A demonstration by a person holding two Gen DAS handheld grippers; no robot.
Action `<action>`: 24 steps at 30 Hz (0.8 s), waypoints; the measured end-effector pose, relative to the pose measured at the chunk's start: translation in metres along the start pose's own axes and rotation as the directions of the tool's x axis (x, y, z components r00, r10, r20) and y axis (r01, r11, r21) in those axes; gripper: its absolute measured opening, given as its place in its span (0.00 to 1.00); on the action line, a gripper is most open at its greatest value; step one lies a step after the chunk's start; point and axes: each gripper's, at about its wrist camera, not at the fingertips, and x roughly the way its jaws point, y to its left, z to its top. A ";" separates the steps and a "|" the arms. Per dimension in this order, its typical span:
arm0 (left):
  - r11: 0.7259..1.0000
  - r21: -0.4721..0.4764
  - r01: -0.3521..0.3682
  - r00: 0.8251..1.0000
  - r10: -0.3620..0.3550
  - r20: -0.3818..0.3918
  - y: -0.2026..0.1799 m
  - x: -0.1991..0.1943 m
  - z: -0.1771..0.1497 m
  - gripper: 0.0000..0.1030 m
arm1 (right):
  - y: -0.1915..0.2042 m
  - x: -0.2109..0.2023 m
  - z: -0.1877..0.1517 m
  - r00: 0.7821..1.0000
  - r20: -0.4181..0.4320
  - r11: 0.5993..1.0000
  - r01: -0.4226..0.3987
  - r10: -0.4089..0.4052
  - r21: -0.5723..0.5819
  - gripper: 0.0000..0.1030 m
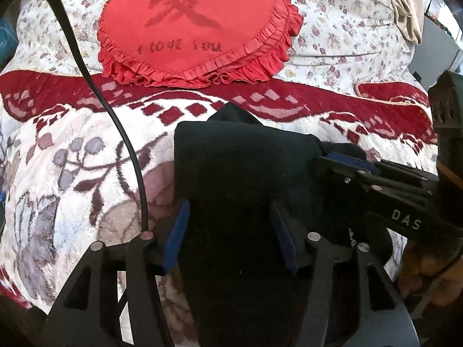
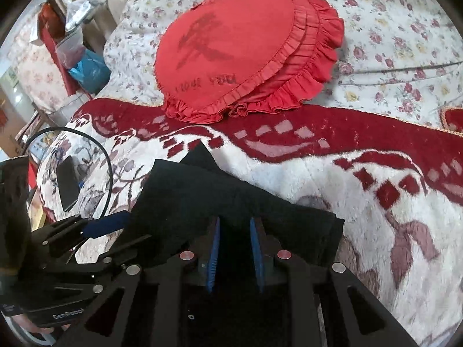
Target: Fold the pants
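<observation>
The black pants [image 1: 246, 173] lie folded in a thick stack on the patterned blanket [image 1: 72, 150]. They also show in the right wrist view [image 2: 208, 196]. My left gripper [image 1: 231, 231] stands open, its blue pads either side of the near part of the stack. My right gripper [image 2: 233, 248] has its blue pads a narrow gap apart with black cloth between them; whether they pinch it is unclear. It also shows in the left wrist view [image 1: 347, 167] at the stack's right edge. The left gripper shows in the right wrist view [image 2: 107, 222] at the stack's left edge.
A red frilled round cushion [image 1: 194, 26] lies behind the pants on a floral bedsheet [image 1: 332, 29]. A black cable [image 1: 115, 115] runs across the blanket at left. A dark phone [image 2: 68, 185] lies on the blanket's left side. Clutter and a blue bag [image 2: 89, 72] stand beyond the bed's left edge.
</observation>
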 end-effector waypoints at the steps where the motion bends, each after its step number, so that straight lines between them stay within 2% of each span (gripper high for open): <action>1: 1.000 -0.002 -0.002 1.000 0.002 0.001 -0.001 0.000 0.000 0.56 | -0.002 -0.001 0.000 1.000 -0.001 1.000 -0.015 0.015 0.016 0.18; 4: 1.000 -0.002 -0.009 1.000 0.009 -0.002 -0.001 -0.005 0.000 0.56 | 0.000 -0.013 0.000 0.999 -0.001 0.998 -0.035 0.035 0.043 0.18; 6: 1.000 -0.010 -0.012 1.000 0.012 -0.008 -0.001 -0.012 -0.004 0.56 | 0.007 -0.025 -0.003 1.000 0.004 1.000 -0.014 0.014 0.018 0.21; 8: 1.000 -0.014 -0.013 1.000 0.013 0.000 -0.001 -0.020 -0.009 0.56 | 0.017 -0.039 -0.012 1.000 0.005 0.999 0.018 -0.017 -0.031 0.21; 13: 0.999 -0.022 -0.026 1.000 0.026 0.010 -0.005 -0.034 -0.027 0.56 | 0.031 -0.057 -0.044 0.999 -0.033 0.997 0.010 -0.013 -0.072 0.21; 19: 0.999 -0.029 -0.044 0.999 0.045 0.015 -0.013 -0.035 -0.040 0.56 | 0.029 -0.049 -0.073 0.995 -0.082 0.995 0.042 -0.050 -0.096 0.22; 24: 0.998 -0.038 -0.059 0.998 0.060 0.014 -0.015 -0.031 -0.042 0.58 | 0.026 -0.044 -0.081 0.998 -0.052 0.996 0.038 -0.042 -0.085 0.22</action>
